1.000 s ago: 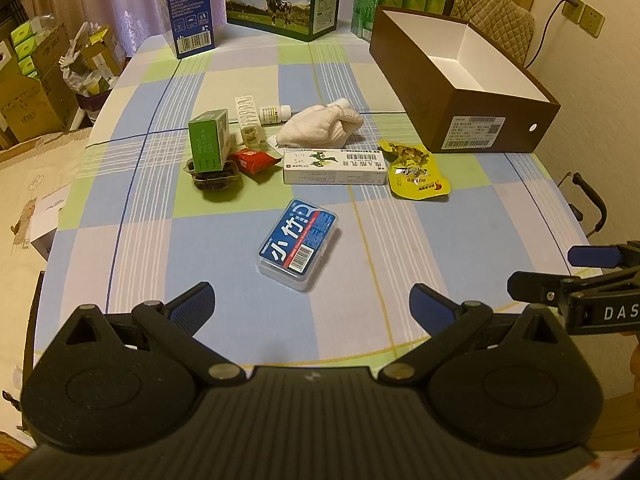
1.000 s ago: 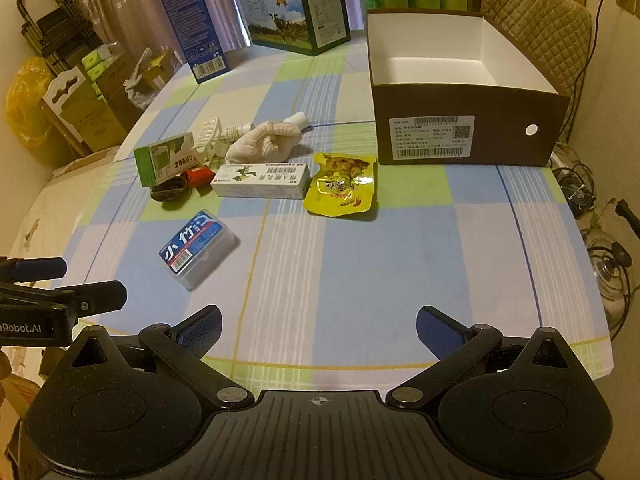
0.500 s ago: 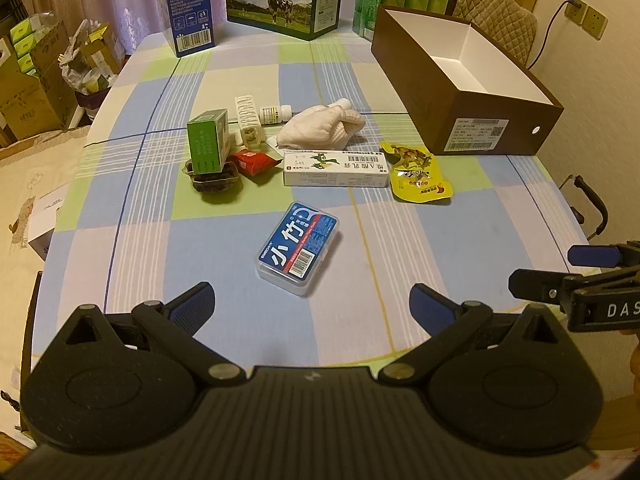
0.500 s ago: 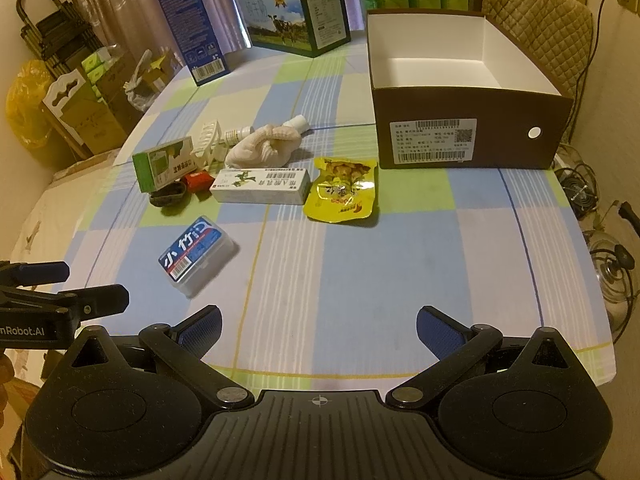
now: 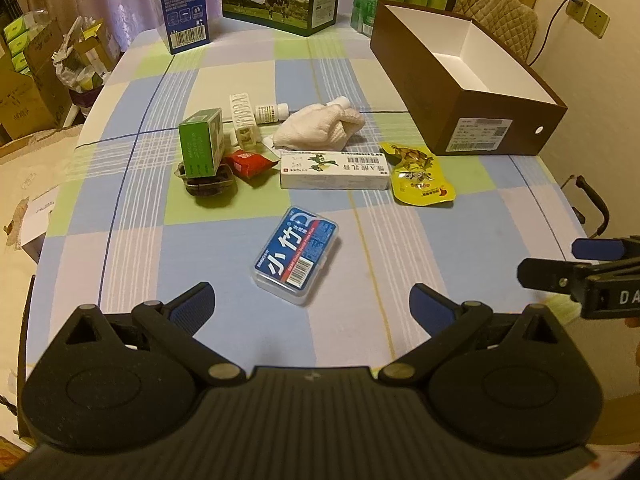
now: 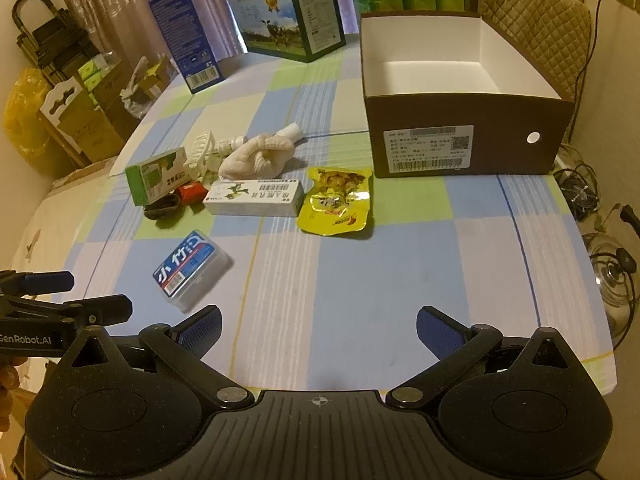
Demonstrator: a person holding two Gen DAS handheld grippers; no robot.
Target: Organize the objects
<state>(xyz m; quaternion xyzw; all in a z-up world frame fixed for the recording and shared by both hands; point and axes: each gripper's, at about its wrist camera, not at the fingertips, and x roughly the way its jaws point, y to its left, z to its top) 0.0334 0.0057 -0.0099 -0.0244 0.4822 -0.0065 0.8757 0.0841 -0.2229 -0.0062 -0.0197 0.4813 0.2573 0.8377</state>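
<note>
The left gripper (image 5: 311, 303) and right gripper (image 6: 319, 329) hover with fingers spread wide, holding nothing. A blue toothpick case (image 5: 297, 254) lies on the counter (image 5: 420, 264) just ahead of the left one.

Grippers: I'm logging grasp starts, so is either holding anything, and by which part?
Nothing is held. The left gripper and right gripper are both open above the table.

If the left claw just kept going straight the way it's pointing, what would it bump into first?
Probably the blue case: it lies on the table just ahead of the open left claw, roughly centred between its fingers. Depth is hard to judge, so the claw might pass above it.
</note>
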